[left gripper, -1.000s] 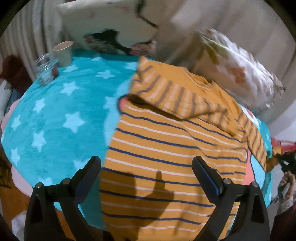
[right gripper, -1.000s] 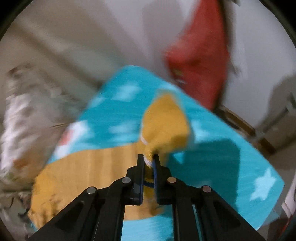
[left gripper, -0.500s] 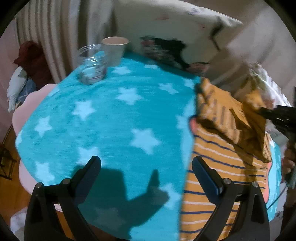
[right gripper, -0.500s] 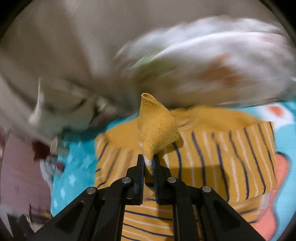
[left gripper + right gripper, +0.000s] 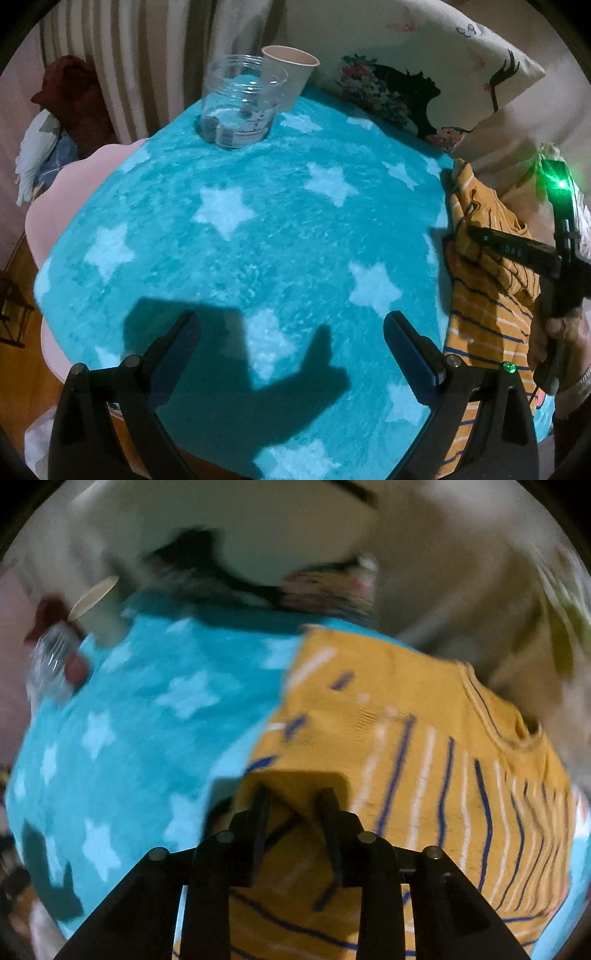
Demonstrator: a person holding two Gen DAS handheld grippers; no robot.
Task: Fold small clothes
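A small orange sweater with blue and white stripes [image 5: 424, 746] lies on a teal star-patterned blanket [image 5: 258, 229]. It shows at the right edge of the left wrist view [image 5: 487, 295], partly folded over itself. My left gripper [image 5: 291, 347] is open and empty above bare blanket, left of the sweater. My right gripper [image 5: 293, 805] has its jaws parted over the folded sleeve, and it shows in the left wrist view [image 5: 476, 236] resting on the sweater.
A clear plastic jar [image 5: 242, 101] and a paper cup [image 5: 288, 75] stand at the blanket's far edge. A printed pillow [image 5: 424, 70] leans behind. The pink table rim [image 5: 55, 192] shows at left.
My right gripper carried the sleeve across the sweater, lowered it and opened. My left gripper swung left, away from the sweater, over bare blanket.
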